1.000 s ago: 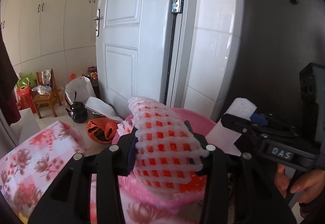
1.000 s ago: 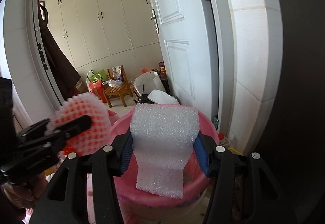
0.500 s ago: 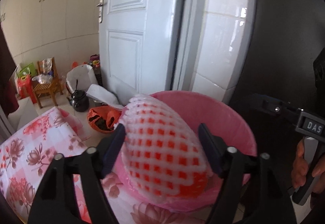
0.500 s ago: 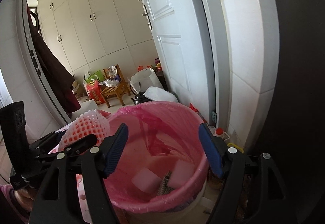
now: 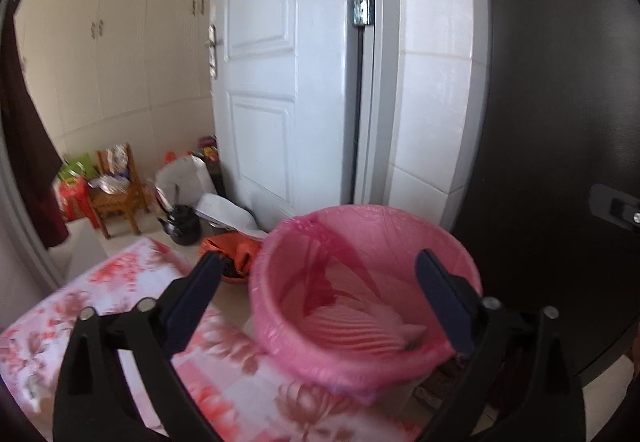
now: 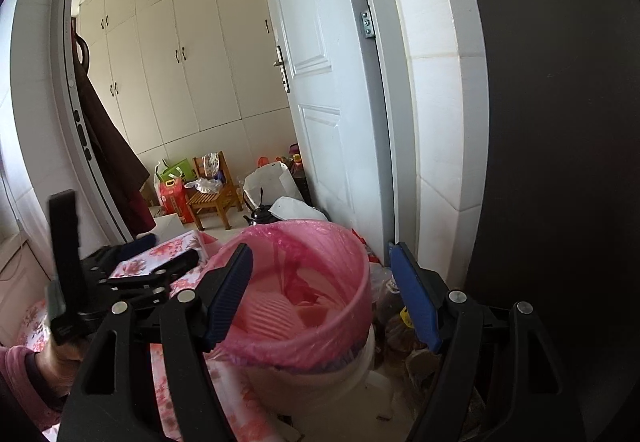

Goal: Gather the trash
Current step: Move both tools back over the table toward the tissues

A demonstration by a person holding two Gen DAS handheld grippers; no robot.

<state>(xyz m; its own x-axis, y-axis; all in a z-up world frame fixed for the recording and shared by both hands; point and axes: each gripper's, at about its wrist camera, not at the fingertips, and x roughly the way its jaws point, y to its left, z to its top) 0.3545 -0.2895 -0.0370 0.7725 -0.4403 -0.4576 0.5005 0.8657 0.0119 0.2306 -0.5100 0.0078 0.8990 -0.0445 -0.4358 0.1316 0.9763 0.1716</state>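
Note:
A trash bin lined with a pink bag point(image 5: 360, 238) stands by the white door; it also shows in the right wrist view point(image 6: 352, 282). The foam fruit net point(image 5: 356, 326) lies inside it beside white foam pieces point(image 6: 316, 312). My left gripper point(image 5: 320, 302) is open and empty above the bin's near side. My right gripper point(image 6: 324, 294) is open and empty over the bin. The left gripper also shows at the left of the right wrist view point(image 6: 160, 262).
A table with a pink floral cloth point(image 5: 100, 306) lies left of the bin. A white door point(image 5: 288, 81) and tiled wall stand behind. A black kettle point(image 5: 182, 228), an orange bag point(image 5: 236, 254), a small wooden chair point(image 5: 120, 189) and bags clutter the floor.
The right gripper opened and dropped the white foam sheet into the bin. Then the left gripper opened and dropped the foam fruit net in. Both are now empty.

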